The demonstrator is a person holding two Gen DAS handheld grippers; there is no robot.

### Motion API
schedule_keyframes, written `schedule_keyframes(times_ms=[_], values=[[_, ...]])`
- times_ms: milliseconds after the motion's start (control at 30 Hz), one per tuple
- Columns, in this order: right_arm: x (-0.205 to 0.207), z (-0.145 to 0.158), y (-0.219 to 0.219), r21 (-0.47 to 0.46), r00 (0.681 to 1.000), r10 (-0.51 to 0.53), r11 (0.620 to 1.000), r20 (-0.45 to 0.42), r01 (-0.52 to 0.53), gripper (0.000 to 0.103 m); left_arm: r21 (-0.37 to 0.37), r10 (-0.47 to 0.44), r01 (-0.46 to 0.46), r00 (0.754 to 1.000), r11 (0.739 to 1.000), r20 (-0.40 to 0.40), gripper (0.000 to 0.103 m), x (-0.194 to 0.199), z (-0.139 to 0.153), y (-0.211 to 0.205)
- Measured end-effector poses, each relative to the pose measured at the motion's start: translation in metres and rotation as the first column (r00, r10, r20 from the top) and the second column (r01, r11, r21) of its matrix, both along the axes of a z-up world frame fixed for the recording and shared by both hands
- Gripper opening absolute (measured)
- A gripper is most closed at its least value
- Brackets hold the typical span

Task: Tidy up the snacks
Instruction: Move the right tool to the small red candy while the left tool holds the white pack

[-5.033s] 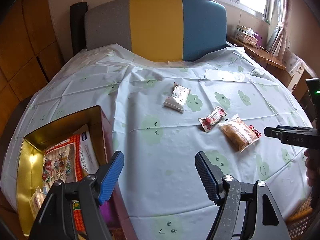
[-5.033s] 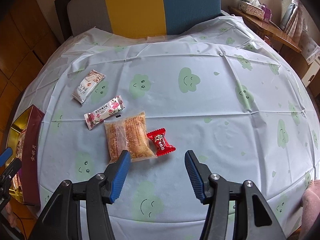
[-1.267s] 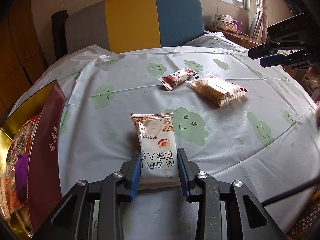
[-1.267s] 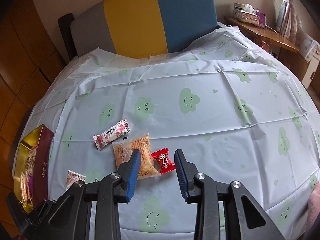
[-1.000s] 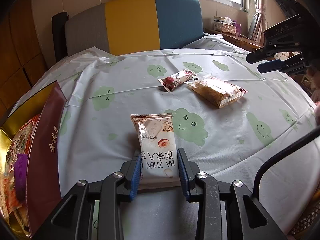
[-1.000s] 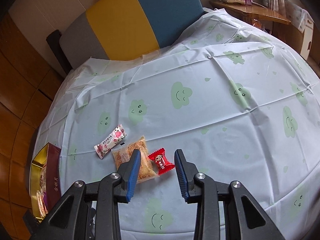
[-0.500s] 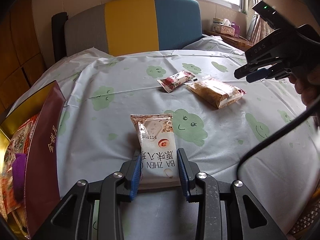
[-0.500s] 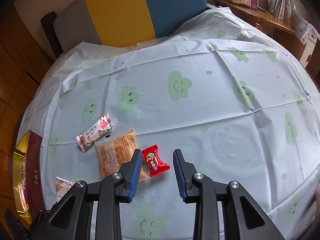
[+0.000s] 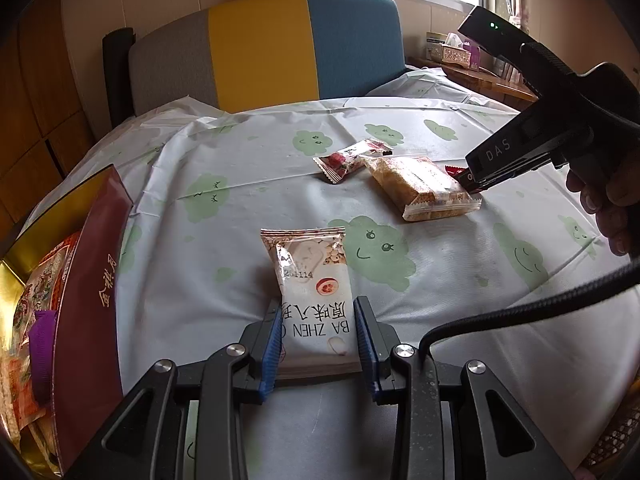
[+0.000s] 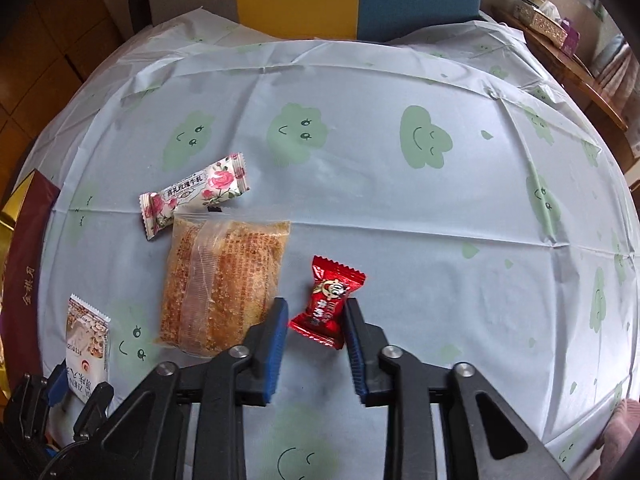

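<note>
Sorting is partway done, judging by the layout. The gift box point(image 9: 94, 280) at the left edge already holds several packets, while four snacks remain on the surface point(image 10: 360, 152), which is covered in a cloud-print cloth.

The left gripper point(image 9: 318, 344) holds the near end of the white BA ZHEN packet point(image 9: 314, 292); its jaws press both long edges, and the packet's far end points away over the cloth, near the box. In my judgement this one only needs carrying left into the box.

The right gripper point(image 10: 314, 336) is tilted steeply down over the red candy point(image 10: 328, 304). Its jaws have just been closing, and the candy's near end now sits between them. The right pad seems to touch the wrapper, but a sliver of gap shows on the left, so I take the grip as not yet made.

Just left of the candy lies the clear-wrapped crispy cake point(image 10: 224, 284), close to the left jaw, which could snag it. Beyond that, the rose-print bar point(image 10: 192, 196) lies slanted, touching the cake's far corner. Both are untouched.

In the left view a hand point(image 9: 608, 200) grips the right tool's handle, and a black cable point(image 9: 520, 312) trails across the near right of the cloth.
</note>
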State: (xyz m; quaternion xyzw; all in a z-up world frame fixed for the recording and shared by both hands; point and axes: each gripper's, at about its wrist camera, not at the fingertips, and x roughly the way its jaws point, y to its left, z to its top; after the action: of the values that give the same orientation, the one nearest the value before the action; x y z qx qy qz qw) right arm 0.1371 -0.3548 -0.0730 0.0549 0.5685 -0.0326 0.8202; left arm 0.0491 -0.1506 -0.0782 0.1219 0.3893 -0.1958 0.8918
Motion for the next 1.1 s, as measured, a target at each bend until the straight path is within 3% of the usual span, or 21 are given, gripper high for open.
schedule_keyframes(times_ms=[533,633,700,767,900,1033,1100], values=[[0.006,-0.007,-0.006,0.003,1.0,0.012,1.0,-0.012,-0.012,0.03,-0.003,0.025,-0.025,0.993,1.0,-0.114,0.034,0.014,0.006,0.0],[0.009,-0.008,-0.004,0.024,1.0,0.021,0.999,-0.016,-0.021,0.042,-0.004,0.024,-0.025,0.992,1.0,-0.127,0.034,0.013,0.007,0.001],[0.012,-0.007,-0.005,0.031,0.999,0.026,0.999,-0.022,-0.025,0.06,-0.002,0.025,-0.025,0.992,1.0,-0.126,0.034,0.011,0.007,0.001],[0.013,-0.006,-0.014,0.047,1.0,-0.004,0.999,-0.024,0.005,0.068,-0.004,0.024,-0.024,0.992,1.0,-0.125,0.034,0.011,0.007,0.002],[0.011,0.005,-0.044,0.155,0.993,-0.114,0.982,0.026,0.109,0.068,-0.017,0.025,-0.027,0.991,0.999,-0.132,0.034,0.012,0.006,0.004],[0.008,0.014,-0.048,0.142,0.986,-0.155,0.979,0.059,0.145,0.068,-0.022,0.023,-0.026,0.991,0.999,-0.128,0.034,0.012,0.006,0.005],[0.01,0.013,-0.047,0.127,0.988,-0.147,0.982,0.053,0.139,0.056,-0.023,0.024,-0.027,0.992,0.999,-0.128,0.034,0.011,0.005,0.005]])
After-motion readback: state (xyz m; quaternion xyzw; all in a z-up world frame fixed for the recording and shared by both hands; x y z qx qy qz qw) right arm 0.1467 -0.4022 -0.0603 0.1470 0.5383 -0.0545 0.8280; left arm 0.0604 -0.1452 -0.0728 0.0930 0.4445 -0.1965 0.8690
